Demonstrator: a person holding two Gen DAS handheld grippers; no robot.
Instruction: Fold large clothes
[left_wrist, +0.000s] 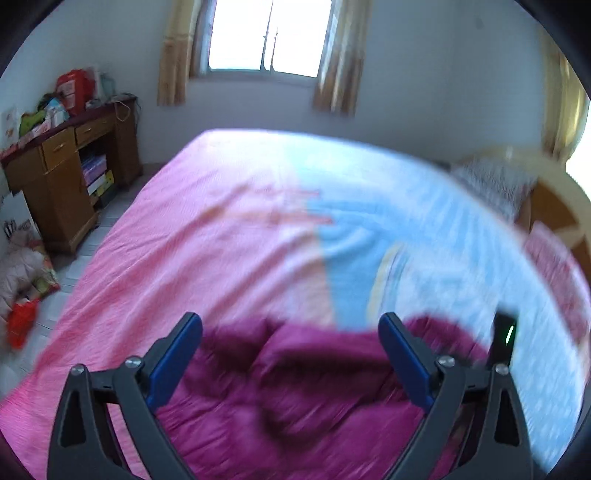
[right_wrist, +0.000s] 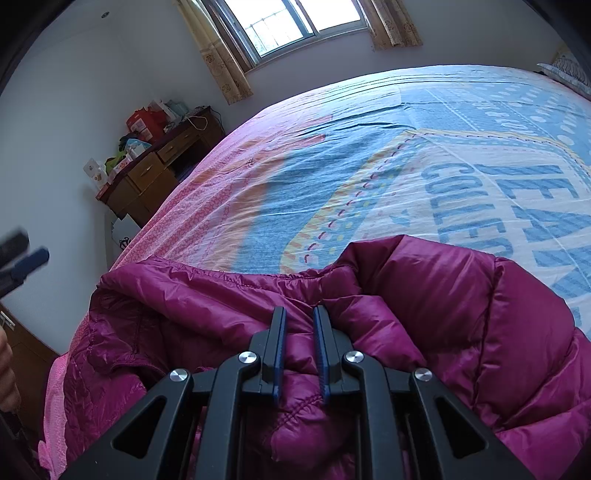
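Between my right gripper's narrow jaws I pinched a fold of the magenta down jacket. My left gripper hung wide and empty above it. Jacket lay bunched at the bed's near edge; folding had barely begun, I judged.

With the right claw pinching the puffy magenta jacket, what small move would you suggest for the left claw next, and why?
Probably lower the open left claw onto the crumpled magenta quilted down jacket and grip it: that claw is empty, while the right claw pinches a fold alone.
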